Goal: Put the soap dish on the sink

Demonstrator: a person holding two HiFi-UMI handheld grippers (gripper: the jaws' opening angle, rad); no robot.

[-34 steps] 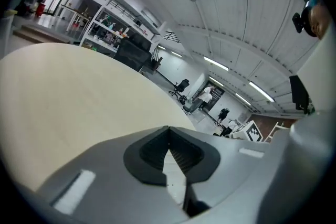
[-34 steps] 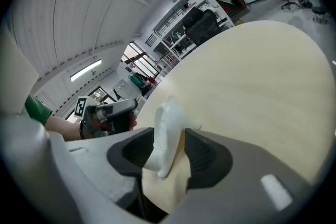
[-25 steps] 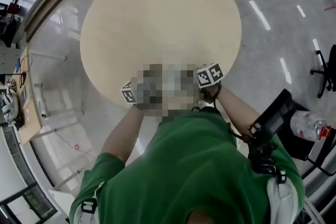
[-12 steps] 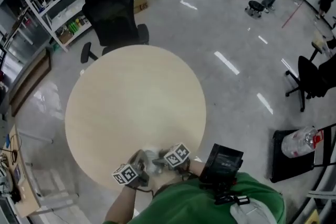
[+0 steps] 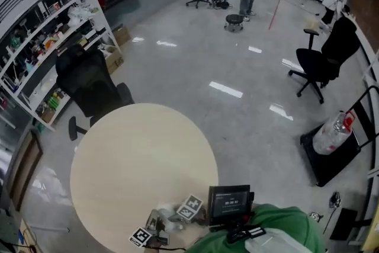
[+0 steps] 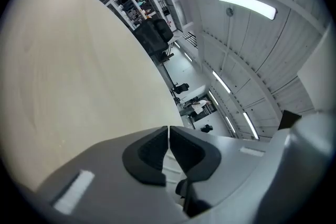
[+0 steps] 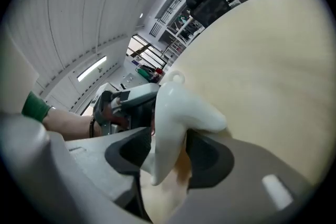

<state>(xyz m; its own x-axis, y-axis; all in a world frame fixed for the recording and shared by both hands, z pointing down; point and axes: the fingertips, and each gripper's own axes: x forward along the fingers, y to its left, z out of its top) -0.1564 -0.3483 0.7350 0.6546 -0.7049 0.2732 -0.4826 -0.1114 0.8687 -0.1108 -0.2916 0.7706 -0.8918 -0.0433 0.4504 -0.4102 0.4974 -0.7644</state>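
Observation:
A white, glossy soap dish point(image 7: 176, 113) stands on edge between the jaws of my right gripper point(image 7: 168, 157), which is shut on it just above the round beige table point(image 7: 262, 55). My left gripper point(image 6: 168, 150) is shut with nothing between its pads, low over the same table point(image 6: 63, 71). In the head view both grippers sit close together at the table's near edge, the left point(image 5: 151, 233) beside the right point(image 5: 177, 216). The right gripper view also shows the left gripper point(image 7: 126, 102) held by a hand. No sink shows in any view.
A black office chair point(image 5: 89, 89) stands behind the table, with stocked shelves point(image 5: 35, 38) along the left wall. A black screen device point(image 5: 229, 201) hangs at the person's chest. To the right are another black chair point(image 5: 323, 62) and a plastic bottle point(image 5: 331, 130) on a black stand.
The head camera has tilted up, so the table has slid down the view and much more of the room shows. Both grippers stay together at the near edge.

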